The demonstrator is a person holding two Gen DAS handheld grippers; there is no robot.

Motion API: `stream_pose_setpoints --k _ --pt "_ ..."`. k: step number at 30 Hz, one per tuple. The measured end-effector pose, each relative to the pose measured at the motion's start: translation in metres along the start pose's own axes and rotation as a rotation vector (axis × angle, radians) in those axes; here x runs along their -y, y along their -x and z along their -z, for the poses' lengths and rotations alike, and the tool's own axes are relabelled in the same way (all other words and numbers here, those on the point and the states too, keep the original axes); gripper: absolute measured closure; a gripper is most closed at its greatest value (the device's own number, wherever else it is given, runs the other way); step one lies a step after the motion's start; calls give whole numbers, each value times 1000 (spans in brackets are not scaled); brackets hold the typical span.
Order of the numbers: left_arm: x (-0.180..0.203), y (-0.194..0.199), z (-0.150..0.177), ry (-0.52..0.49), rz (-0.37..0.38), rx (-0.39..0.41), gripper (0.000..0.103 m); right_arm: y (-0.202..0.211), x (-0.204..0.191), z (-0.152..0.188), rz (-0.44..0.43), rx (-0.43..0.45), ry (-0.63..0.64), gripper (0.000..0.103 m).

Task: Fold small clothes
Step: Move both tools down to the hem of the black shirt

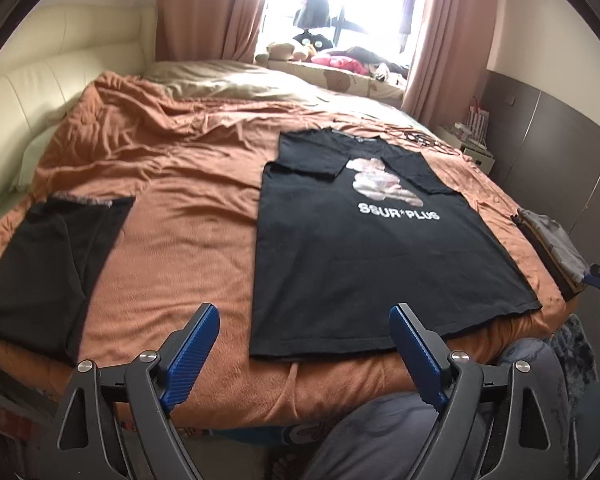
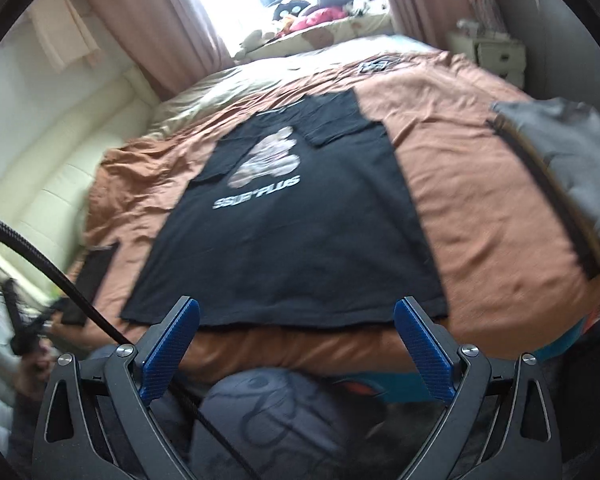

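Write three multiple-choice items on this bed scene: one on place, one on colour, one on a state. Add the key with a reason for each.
1. Where does the printed T-shirt lie?
A. on the orange bedspread
B. on the window sill
C. on the floor

2. What colour is the printed T-shirt?
A. white
B. black
C. red

3. How do the T-shirt's sleeves lie?
A. spread out sideways
B. folded in over the chest
C. rolled up into tubes

Key:
1 A, orange cover shows all round it.
2 B, black cloth with pale lettering.
3 B, both sleeves overlap the body beside the print.
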State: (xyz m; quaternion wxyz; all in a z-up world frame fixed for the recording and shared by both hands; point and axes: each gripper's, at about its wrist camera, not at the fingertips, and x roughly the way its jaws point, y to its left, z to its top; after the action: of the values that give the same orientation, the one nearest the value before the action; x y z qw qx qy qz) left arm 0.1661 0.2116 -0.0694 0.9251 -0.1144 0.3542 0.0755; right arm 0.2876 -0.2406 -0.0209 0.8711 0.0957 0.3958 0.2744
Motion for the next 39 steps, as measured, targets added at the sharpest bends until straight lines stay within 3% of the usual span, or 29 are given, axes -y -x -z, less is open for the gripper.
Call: stream_pose_setpoints --k 2,4,10,15,20,21,22,29,31,33,39 --pt "-2 -6 5 10 9 -8 15 4 9 -5 -44 -7 -16 5" --pt "-4 -14 9 18 18 -20 17 5 18 -7 -35 -11 -17 5" --pt "-8 -44 21 53 34 -90 33 -5 57 -10 -11 -45 -53 5" --pt "-17 -65 30 107 38 -140 45 -19 66 -6 -18 -96 -79 6" --pt "-23 -79 35 147 48 -165 46 -37 88 -12 -92 -158 -171 14" --pt "-24 -82 35 155 50 -167 46 -42 90 -13 -96 -164 -172 20" --pt "-25 -84 36 164 51 -169 46 -48 92 -14 -82 -181 -163 25" --pt "-32 -106 44 223 59 -220 55 -81 112 -13 18 -227 -153 29" --pt "-34 -112 47 230 54 -238 58 -94 121 -11 38 -244 -177 39" --pt "-36 -116 49 242 53 -239 58 -102 124 -9 59 -253 -191 41" --pt "-44 -120 47 291 72 -248 60 -111 129 -6 52 -234 -215 46"
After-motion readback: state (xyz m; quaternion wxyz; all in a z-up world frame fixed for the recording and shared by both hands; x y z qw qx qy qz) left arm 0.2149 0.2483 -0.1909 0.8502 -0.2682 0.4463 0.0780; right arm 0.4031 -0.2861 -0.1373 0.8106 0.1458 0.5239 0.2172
